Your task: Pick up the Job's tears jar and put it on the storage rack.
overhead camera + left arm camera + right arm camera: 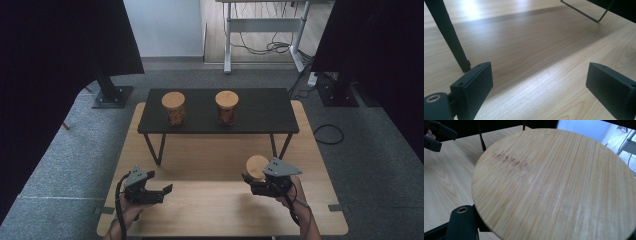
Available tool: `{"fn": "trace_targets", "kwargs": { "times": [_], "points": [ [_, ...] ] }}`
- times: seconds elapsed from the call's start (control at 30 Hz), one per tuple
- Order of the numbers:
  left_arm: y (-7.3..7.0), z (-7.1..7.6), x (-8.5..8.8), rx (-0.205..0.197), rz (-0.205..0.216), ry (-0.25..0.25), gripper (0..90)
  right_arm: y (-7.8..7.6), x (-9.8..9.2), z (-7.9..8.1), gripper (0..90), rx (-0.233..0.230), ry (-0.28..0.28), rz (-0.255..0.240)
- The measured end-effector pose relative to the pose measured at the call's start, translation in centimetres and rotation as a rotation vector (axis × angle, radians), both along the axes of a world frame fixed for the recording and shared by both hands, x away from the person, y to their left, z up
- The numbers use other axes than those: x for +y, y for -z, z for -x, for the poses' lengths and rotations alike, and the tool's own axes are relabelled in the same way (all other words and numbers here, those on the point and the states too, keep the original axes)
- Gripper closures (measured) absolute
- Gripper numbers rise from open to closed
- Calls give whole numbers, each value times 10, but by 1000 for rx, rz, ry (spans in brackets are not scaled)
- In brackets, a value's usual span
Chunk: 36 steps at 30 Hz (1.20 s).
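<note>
The right tongs (250, 179) pinch a lidded jar (257, 167) above the worktop (210, 210), the left tongs (165, 192) gape empty, and two filled jars (173, 108) stand on the black shelf (260, 107).

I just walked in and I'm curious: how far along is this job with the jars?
Two jars already stand on the black shelf. The right gripper is shut on a third jar, its wooden lid close before that gripper's camera. The left gripper is open over the table. Probably left: placing this jar beside the others.
</note>
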<state>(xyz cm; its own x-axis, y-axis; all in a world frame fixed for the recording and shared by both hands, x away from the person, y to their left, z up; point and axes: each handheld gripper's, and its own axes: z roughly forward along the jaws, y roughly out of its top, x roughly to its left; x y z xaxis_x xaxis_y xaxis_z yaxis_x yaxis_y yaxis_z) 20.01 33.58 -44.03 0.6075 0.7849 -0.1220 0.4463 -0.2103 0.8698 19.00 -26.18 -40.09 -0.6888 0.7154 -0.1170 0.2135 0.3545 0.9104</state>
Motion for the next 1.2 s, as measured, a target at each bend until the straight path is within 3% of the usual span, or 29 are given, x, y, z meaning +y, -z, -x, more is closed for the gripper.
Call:
{"fn": "trace_targets", "kwargs": {
  "times": [1.2],
  "points": [
    [-1, 1, 1, -5, 5, -3, 66, -23, -3, 0, 249, -44, -26, -7]
  ]
}}
